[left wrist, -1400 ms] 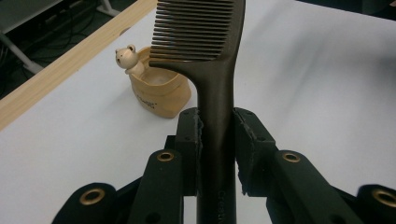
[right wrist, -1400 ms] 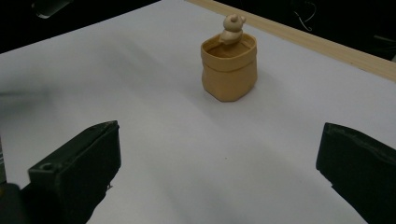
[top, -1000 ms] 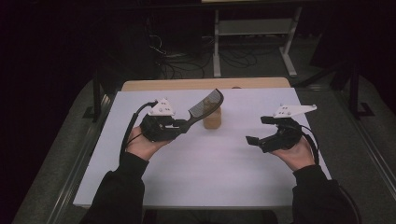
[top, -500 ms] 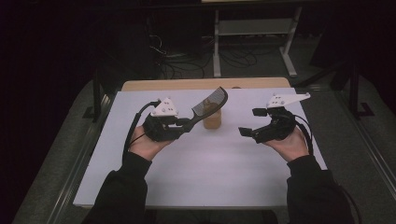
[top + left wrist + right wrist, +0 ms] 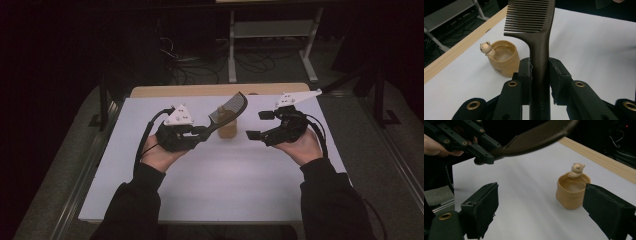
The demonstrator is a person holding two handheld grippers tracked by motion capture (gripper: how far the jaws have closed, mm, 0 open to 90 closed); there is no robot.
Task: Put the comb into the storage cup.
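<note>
A dark brown comb [image 5: 231, 107] sticks out from my left gripper [image 5: 205, 132], which is shut on its handle [image 5: 541, 75]; the teeth [image 5: 529, 15] point away over the table. Under the comb's far end stands a small tan cup [image 5: 227, 131] with a bear figure [image 5: 486, 47] on its rim. My right gripper [image 5: 257, 125] hovers just right of the cup, open. Its jaws have just been closing a little with nothing between the pads; the cup [image 5: 572, 192] stands farther off. The comb [image 5: 536, 137] and left gripper [image 5: 484, 152] cross the top of the right gripper view.
A white sheet [image 5: 225, 190] covers the table, with a wooden edge [image 5: 200, 90] along the far side. Beyond it, on the dark floor, are a metal shelf frame [image 5: 270, 30] and loose cables [image 5: 190, 60].
My right hand has moved up and left, closer to the cup, its jaws a bit narrower. The left hand with the comb has stayed almost where it was.
</note>
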